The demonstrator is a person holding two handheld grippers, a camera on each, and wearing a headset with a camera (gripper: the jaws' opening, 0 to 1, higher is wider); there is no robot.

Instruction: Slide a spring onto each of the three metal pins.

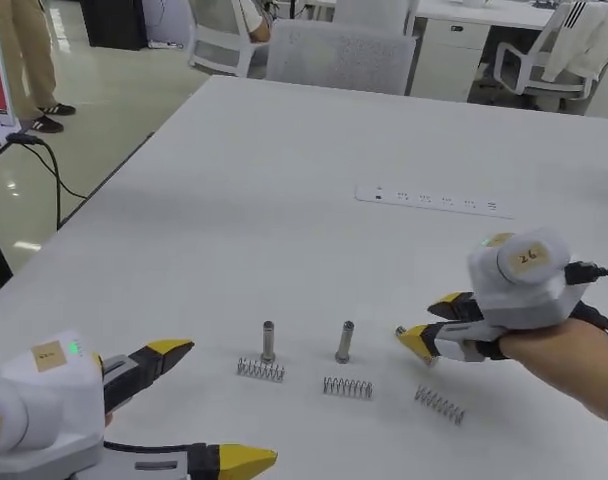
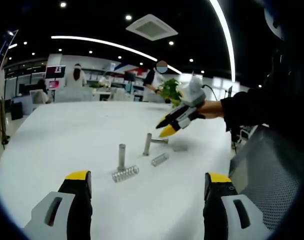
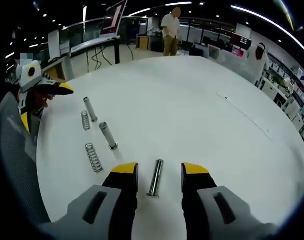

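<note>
Third pin (image 3: 155, 179) lies between half-open right tongs (image 3: 159, 169), contact unclear; left tongs (image 2: 148, 176) gape empty

An open-plan office is shown. A large white tabletop (image 1: 314, 150) is met at its far edge by a grey mesh swivel chair (image 1: 339, 55). Further desks (image 1: 484, 15) and a chair draped with a garment (image 1: 574, 50) are seen at the far right. A white power strip (image 1: 434, 200) is laid on the tabletop. Overhead, a ceiling air vent (image 2: 151, 26), recessed spotlights (image 2: 128, 17) and a long light strip (image 2: 92, 42) are fitted. A wall screen (image 2: 55, 71) and a standing person (image 3: 170, 27) are seen in the distance.
</note>
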